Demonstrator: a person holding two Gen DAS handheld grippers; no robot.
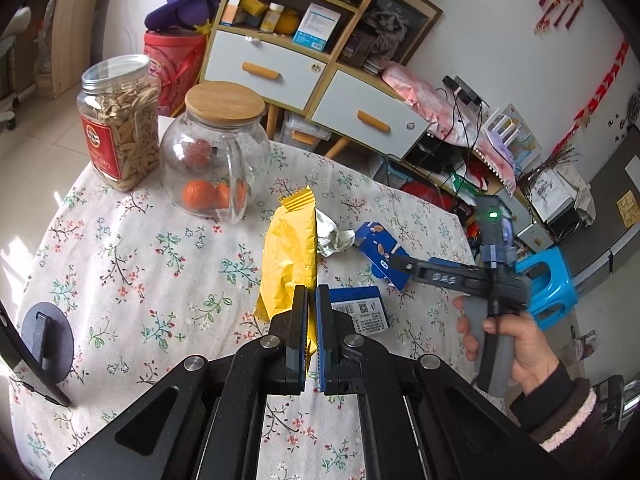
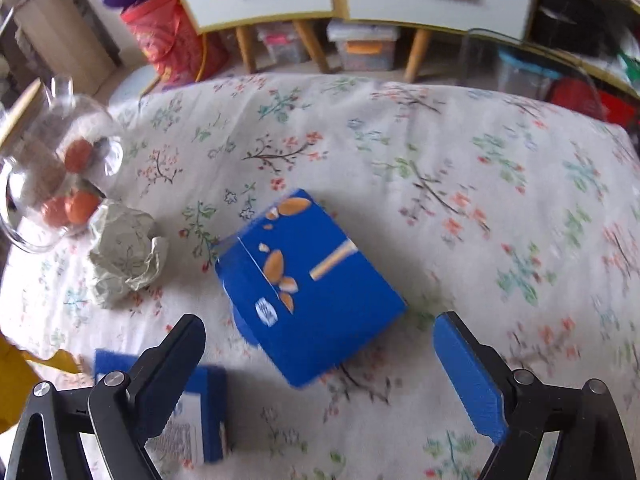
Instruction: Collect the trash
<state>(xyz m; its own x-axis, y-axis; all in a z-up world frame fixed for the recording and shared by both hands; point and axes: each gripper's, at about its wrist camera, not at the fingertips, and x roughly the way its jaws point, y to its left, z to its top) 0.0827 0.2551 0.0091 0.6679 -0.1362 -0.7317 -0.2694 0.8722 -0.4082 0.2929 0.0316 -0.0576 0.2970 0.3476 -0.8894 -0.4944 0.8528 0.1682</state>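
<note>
From the left wrist view, the left gripper (image 1: 312, 320) is clamped tight on the near end of a yellow wrapper (image 1: 290, 248), which stretches away from the pads over the floral tablecloth (image 1: 140, 260). Just right of the pads lies a small blue box (image 1: 360, 308) with a white barcode label. Past the wrapper's far end sits a crumpled paper ball (image 1: 334, 238), and beside that a blue carton (image 1: 382, 256) printed with almonds. The right gripper (image 1: 404, 266) reaches in from the right, its tip over the carton, with a hand (image 1: 516, 340) in a dark sleeve around its grey handle. At the back of the table stand a glass jar (image 1: 214, 156) with a wooden lid, holding oranges, and a plastic jar (image 1: 118, 120) of seeds.

From the right wrist view, somewhat blurred, the right gripper (image 2: 320, 356) has its fingers spread wide, holding nothing. The carton (image 2: 312, 280) lies on the cloth just ahead of them, apart from both pads. The paper ball (image 2: 124, 252) is to the left, near the glass jar (image 2: 56, 176). The small box (image 2: 200, 412) shows partly behind the left finger, and a corner of the yellow wrapper (image 2: 16, 384) is at the left edge.
</note>
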